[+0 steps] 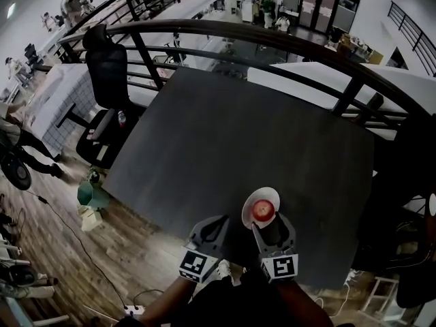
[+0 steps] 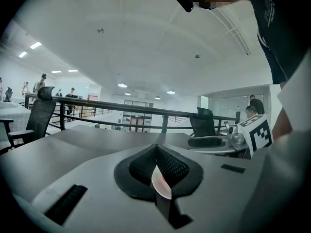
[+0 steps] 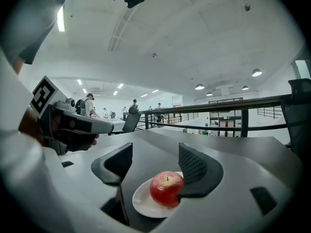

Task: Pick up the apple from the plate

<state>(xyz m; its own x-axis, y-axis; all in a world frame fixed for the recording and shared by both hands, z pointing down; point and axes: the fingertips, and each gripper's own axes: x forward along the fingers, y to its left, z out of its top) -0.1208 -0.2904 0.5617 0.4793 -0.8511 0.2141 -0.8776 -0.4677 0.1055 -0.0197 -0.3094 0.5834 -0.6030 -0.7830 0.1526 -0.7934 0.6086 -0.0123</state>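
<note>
On the dark table [image 1: 225, 148], the red apple [image 3: 166, 188] sits on a white plate [image 3: 142, 204] between the spread jaws of my right gripper [image 3: 155, 158], not pinched, while my left gripper [image 2: 156, 165] has its jaws pressed together.

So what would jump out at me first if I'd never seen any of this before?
Most likely the bright red apple on its small white plate, near the edge of the big dark table closest to the person. Next, the right gripper, whose black jaws stand open on either side of the apple. The left gripper sits just beside it with its jaws together, holding nothing.
</note>
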